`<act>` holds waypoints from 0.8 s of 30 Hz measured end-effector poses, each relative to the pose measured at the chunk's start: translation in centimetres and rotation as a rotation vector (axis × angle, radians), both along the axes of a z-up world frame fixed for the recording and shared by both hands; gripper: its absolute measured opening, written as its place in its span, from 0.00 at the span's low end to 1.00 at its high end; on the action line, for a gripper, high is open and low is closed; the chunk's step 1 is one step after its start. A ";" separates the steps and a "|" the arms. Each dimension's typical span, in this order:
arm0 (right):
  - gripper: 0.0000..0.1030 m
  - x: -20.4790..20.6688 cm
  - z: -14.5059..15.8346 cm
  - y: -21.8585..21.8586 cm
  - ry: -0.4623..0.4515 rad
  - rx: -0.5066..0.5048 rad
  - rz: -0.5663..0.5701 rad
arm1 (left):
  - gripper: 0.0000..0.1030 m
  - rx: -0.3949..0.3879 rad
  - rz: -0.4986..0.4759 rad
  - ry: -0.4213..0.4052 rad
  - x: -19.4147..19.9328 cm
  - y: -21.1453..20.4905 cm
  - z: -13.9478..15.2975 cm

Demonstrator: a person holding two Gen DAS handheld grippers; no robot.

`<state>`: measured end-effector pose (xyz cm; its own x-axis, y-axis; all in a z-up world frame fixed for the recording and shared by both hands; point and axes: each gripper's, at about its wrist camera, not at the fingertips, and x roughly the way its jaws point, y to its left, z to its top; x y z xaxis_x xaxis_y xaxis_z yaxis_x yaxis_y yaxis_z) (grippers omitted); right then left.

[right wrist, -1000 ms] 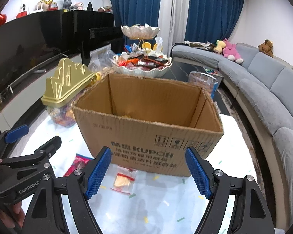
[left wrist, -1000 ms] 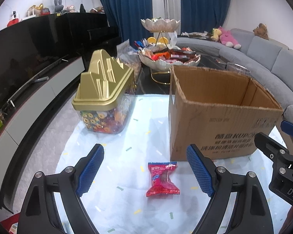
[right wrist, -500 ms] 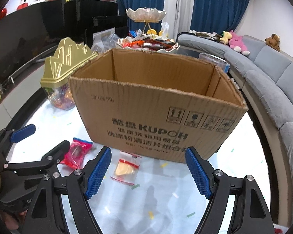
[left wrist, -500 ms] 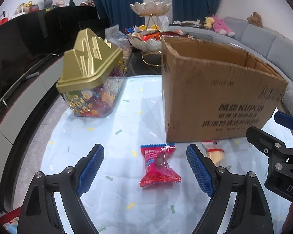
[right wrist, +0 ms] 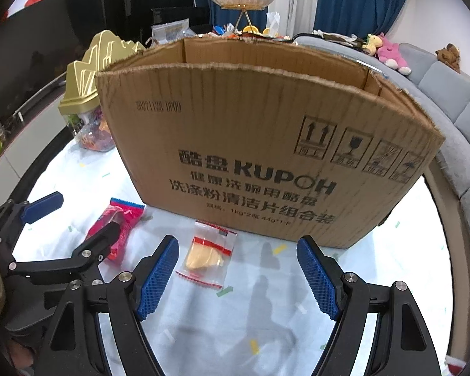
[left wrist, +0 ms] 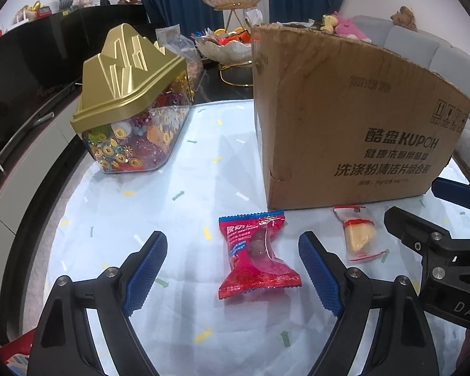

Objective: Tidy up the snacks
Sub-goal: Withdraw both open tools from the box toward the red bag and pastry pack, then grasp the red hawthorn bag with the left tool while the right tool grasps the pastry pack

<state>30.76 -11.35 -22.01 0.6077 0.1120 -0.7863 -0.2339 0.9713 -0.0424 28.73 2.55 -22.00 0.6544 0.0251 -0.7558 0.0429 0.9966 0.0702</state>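
Over the last second both grippers have sunk toward the desk (left wrist: 203, 144), and the view has dropped with them: a moment ago each camera looked down into the open cardboard box (right wrist: 266, 144), while now the box's printed front wall fills the frame and its inside is almost out of sight.

The left gripper (left wrist: 233, 272) now hangs low with its jaws wide apart, empty, and the red snack packet (left wrist: 257, 255) lies flat on the desk between them, just in front of the box's near left corner. No pad touches the wrapper yet. The right gripper (right wrist: 238, 275) also stands with jaws apart and nothing in them. The clear packet with the yellow snack (right wrist: 208, 255) lies in front of the box too, close to the left blue pad rather than centred in the gap.

For the task, this descent reads as a two-handed approach: each gripper is lined up on its own loose snack, and the box behind them is the likely place to drop them. The left looks ready to close. The right probably needs a small shift toward its packet first. Both packets are thin and slippery, so a shallow pinch could slide off.

The gold-lidded candy jar (left wrist: 131, 106), left of the box, is untouched.
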 end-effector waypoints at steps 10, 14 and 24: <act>0.77 0.7 -2.4 0.9 0.023 -0.008 0.023 | 0.76 -0.050 -0.015 0.008 0.6 0.9 -1.3; 0.76 0.8 -3.2 1.7 0.018 -0.010 0.041 | 0.71 -0.076 -0.018 0.026 0.9 1.1 -1.7; 0.76 1.6 -4.5 2.5 0.036 0.009 0.044 | 0.58 -0.091 -0.026 0.070 1.5 1.3 -2.7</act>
